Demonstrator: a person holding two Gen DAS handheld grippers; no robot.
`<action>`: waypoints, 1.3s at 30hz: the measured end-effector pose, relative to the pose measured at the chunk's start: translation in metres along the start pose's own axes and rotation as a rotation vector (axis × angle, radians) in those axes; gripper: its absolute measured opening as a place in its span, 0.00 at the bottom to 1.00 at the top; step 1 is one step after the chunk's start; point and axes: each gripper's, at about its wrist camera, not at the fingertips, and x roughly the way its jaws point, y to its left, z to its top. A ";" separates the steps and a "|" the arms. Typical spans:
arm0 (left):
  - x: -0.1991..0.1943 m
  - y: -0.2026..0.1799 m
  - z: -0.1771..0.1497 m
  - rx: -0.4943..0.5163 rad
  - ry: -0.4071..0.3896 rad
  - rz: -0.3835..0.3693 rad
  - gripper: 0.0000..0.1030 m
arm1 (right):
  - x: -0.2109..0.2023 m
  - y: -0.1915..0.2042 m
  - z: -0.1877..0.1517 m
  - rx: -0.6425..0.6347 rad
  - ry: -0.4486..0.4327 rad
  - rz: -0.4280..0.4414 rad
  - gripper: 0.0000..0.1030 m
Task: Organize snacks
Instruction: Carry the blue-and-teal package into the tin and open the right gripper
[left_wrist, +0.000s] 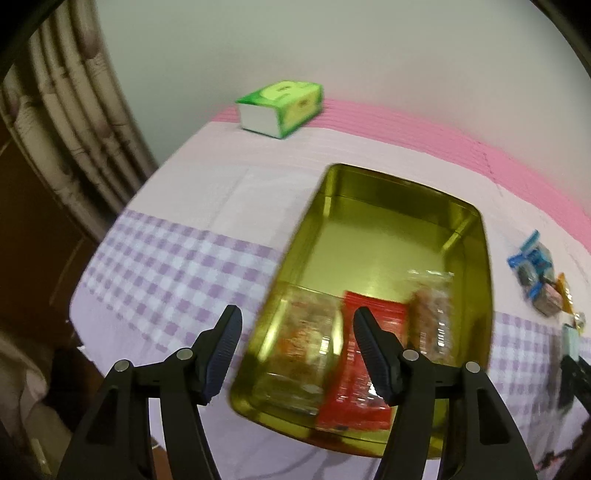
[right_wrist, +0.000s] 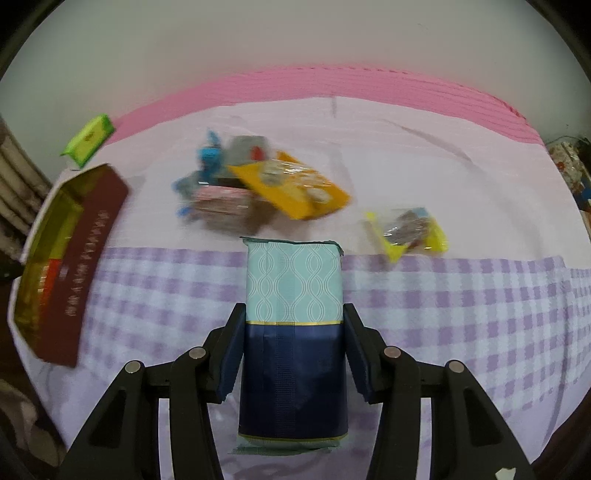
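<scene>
Surface: a table under a cloth (right_wrist: 443, 177), plain pale lilac toward the far side and purple-and-white check toward the near edge, with a pink ribbed band along the far edge against a pale wall.
Background: a folded beige curtain (left_wrist: 74, 122) hangs at the far left in the left wrist view.
Tin: an open rectangular gold tin (left_wrist: 376, 240) sits on the cloth; its outer side is dark red with gold lettering in the right wrist view.
Inside the tin: at its near end, three snacks lie side by side, a clear packet (left_wrist: 299, 343) on the left, a red packet (left_wrist: 354, 376) in the middle, and another clear packet (left_wrist: 432, 317) on the right; the far half is bare.
Left gripper (left_wrist: 295, 354): hovers above the tin's near left corner with its jaws spread wide and nothing between them.
Right gripper (right_wrist: 291, 350): pinches a snack pack (right_wrist: 293, 332), mint green with a wave pattern at its far half and navy blue at its near half, over the checked part of the cloth.
Loose snacks: a blurred heap of blue, pink and grey packets with a yellow packet (right_wrist: 295, 188) on top lies beyond the held pack; a small yellow-edged clear packet (right_wrist: 410, 229) lies apart to the right.
Tissue pack: a green tissue pack (left_wrist: 280, 107) rests at the far left edge of the table.
</scene>
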 end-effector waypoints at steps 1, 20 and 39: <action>-0.001 0.004 0.000 -0.003 -0.005 0.012 0.62 | -0.004 0.005 -0.001 -0.001 -0.003 0.014 0.45; -0.007 0.059 -0.028 -0.101 0.022 0.093 0.62 | -0.015 0.189 0.035 -0.181 -0.053 0.282 0.45; 0.001 0.092 -0.033 -0.244 0.057 0.130 0.62 | 0.018 0.269 0.025 -0.230 -0.070 0.220 0.45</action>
